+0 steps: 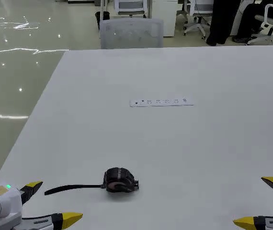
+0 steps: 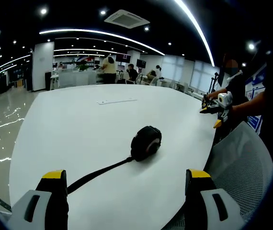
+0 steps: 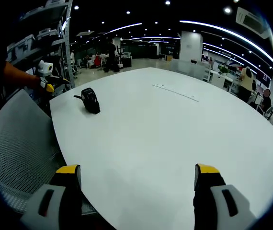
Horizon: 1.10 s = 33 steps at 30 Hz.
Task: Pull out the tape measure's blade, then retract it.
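**While the left gripper [image 1: 51, 202] and the right gripper [image 1: 257, 201] are standing wide open, the tape measure [image 1: 120, 180] is lying free on the white table [image 1: 184, 143]**

As the head view is showing it, the tape measure is sitting near the table's near edge, left of centre. Its dark round case is resting on the surface. A black strap [image 1: 72, 189] is trailing flat from the case toward the left gripper, and its end is lying just beside the upper yellow tip without clearly touching it.

The left gripper is hovering at the lower left corner, jaws spread wide and gripping nothing. In the left gripper view the case is lying ahead between the two jaws, well apart from both.

The right gripper is hovering at the lower right corner, jaws likewise spread wide and empty. In the right gripper view the tape measure is showing far off to the upper left.

A white power strip [image 1: 161, 101] is lying flat farther back, near the table's middle. A grey mesh chair [image 1: 131, 32] is standing at the far edge. No pulled-out length of blade is showing on the table.
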Motion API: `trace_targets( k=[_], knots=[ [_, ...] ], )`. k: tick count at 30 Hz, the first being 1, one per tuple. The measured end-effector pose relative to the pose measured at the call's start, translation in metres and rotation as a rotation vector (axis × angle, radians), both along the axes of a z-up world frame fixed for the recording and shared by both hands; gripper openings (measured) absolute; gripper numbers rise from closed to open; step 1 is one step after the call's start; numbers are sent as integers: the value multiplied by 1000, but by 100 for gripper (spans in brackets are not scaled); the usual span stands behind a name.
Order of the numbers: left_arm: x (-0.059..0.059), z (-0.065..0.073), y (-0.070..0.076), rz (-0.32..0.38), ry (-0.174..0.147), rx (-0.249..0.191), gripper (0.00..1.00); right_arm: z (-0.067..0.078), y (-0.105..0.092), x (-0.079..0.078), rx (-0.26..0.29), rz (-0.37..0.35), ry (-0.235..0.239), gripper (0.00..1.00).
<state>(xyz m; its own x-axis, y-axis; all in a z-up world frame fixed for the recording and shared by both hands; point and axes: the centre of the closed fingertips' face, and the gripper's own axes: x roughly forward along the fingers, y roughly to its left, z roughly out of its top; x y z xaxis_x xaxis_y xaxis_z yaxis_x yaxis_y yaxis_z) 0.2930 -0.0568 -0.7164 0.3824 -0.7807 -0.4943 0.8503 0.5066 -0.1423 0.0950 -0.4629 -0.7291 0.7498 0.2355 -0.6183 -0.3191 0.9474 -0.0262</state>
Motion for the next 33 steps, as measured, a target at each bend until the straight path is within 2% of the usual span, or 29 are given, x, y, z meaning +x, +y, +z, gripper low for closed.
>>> trace_targets(
  k=[4, 6, 9, 11, 13, 15, 18, 22, 30, 33],
  knots=[
    [-2, -3, 1, -13, -5, 21, 100, 0, 0, 0, -7, 4, 3, 100],
    [-3, -12, 6, -48, -30, 101, 99, -2, 0, -1, -28, 21, 12, 100],
    [-3, -11, 3, -46, -15, 74, 99, -2, -1, 0, -36, 24, 10, 100],
    [0, -13, 5, -45, -22, 92, 98, -1, -2, 1, -37, 19, 7, 100],
    [0, -16, 6, -47, -1, 109, 95, 0, -2, 1, -36, 14, 5, 100],
    [-1, -15, 4, -51, 13, 101, 95, 0, -1, 1, -38, 15, 8, 100],
    [-1, -11, 1, -55, 9, 76, 100, 1, 0, 2, -42, 17, 7, 100],
    [0, -10, 0, -55, 18, 65, 100, 3, 0, 3, -46, 16, 8, 100],
    [7, -1, -11, -77, 8, 34, 100, 5, 4, 8, -60, 20, 5, 100],
    [10, -1, -16, -102, 7, 49, 100, 9, 9, 14, -62, 45, -17, 100]
  ],
)
